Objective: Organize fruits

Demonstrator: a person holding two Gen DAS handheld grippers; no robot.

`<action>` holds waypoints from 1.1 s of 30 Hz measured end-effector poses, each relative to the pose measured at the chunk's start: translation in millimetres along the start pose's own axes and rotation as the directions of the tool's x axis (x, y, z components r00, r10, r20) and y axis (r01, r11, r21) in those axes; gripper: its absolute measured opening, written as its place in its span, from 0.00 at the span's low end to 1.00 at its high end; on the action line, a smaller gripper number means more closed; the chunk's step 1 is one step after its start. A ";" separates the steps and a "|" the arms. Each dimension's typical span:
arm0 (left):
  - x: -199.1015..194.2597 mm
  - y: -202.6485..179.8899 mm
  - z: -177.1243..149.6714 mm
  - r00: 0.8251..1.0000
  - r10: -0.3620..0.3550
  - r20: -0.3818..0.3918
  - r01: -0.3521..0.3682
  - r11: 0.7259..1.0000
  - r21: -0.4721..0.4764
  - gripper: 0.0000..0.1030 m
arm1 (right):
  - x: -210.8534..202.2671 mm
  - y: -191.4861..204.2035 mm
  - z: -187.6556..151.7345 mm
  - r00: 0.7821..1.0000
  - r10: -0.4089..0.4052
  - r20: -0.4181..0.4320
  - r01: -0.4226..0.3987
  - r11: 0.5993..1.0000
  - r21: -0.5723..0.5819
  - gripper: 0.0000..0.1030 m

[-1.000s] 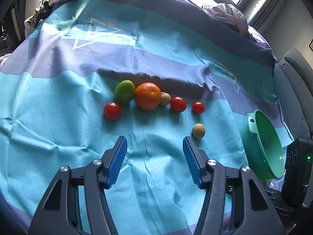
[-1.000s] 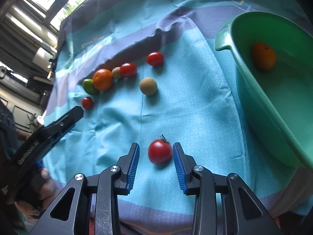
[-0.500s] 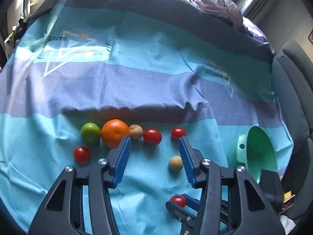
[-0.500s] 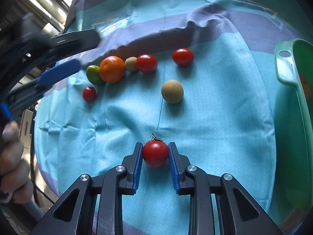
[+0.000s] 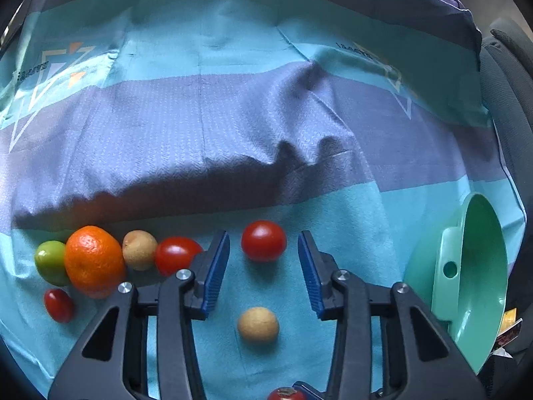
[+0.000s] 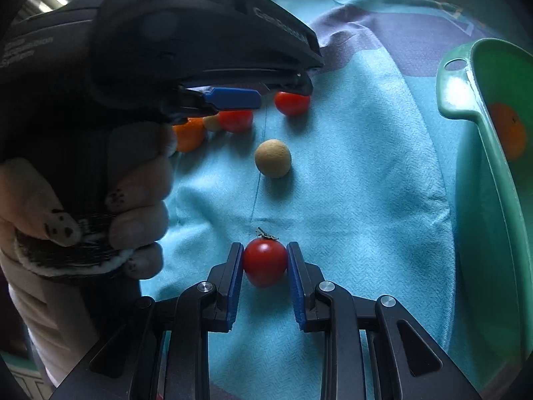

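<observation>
1. Since the earlier frame, our left gripper (image 5: pixel 263 268) has swept in over a red tomato (image 5: pixel 263 240); its fingers, just closing, straddle it without touching.
2. Our right gripper (image 6: pixel 265 268) grips the stemmed tomato (image 6: pixel 265 261) on the cloth (image 6: pixel 366 200).
3. We should lift gently toward the green bowl (image 6: pixel 479 126).

Turquoise cloth (image 5: pixel 266 60) banded with purple-blue across mid-frame, with a white triangle print at upper left. Lower left: a green fruit (image 5: pixel 50 261), a bright orange (image 5: pixel 94 261), a tan fruit (image 5: pixel 139 250), glossy red tomatoes (image 5: pixel 263 240). At the right edge, a mint-green bowl (image 5: pixel 479 286). Blue ribbed pads (image 5: pixel 215 268) on black arms.
</observation>
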State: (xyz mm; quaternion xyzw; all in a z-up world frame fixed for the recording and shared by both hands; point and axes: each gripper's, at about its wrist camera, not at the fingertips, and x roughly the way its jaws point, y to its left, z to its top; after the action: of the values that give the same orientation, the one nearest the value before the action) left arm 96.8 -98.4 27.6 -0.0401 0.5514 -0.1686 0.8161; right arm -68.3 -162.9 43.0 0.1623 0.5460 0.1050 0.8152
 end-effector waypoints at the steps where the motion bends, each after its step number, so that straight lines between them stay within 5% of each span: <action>1: 2.9 -1.6 -0.3 1.000 0.012 -0.004 -0.012 1.000 0.006 0.39 | -0.3 0.2 -0.1 1.000 -0.008 0.003 0.008 1.000 0.003 0.26; 7: 10.9 -0.8 -0.7 1.000 0.029 0.011 -0.029 1.000 0.003 0.27 | -4.9 -7.0 -2.8 1.000 -0.015 0.014 0.015 1.000 0.023 0.26; 13: 6.3 3.0 -2.1 1.000 0.009 0.018 -0.008 1.000 -0.023 0.28 | -6.1 -5.5 -0.6 1.000 -0.020 0.014 0.020 1.000 0.022 0.26; 19: -40.9 1.2 -11.1 0.993 -0.009 0.115 0.011 1.000 -0.016 0.28 | -6.6 1.8 3.2 1.000 -0.017 0.024 0.016 1.000 0.022 0.26; 26: -108.2 8.5 -36.8 0.964 -0.036 0.264 0.048 0.998 -0.040 0.28 | -31.6 -1.3 4.5 0.997 -0.001 0.072 -0.001 1.000 0.023 0.26; 33: -127.0 28.8 -68.7 0.951 -0.040 0.308 0.080 0.990 -0.118 0.28 | -62.1 6.9 10.6 0.991 0.016 0.134 -0.014 1.000 -0.011 0.27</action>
State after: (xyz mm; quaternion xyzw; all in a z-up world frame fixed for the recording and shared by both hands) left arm -1.9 -22.5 106.3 -0.1349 0.4271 -0.1492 0.8816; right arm -82.2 -179.8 102.5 0.1689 0.4881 0.1028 0.8501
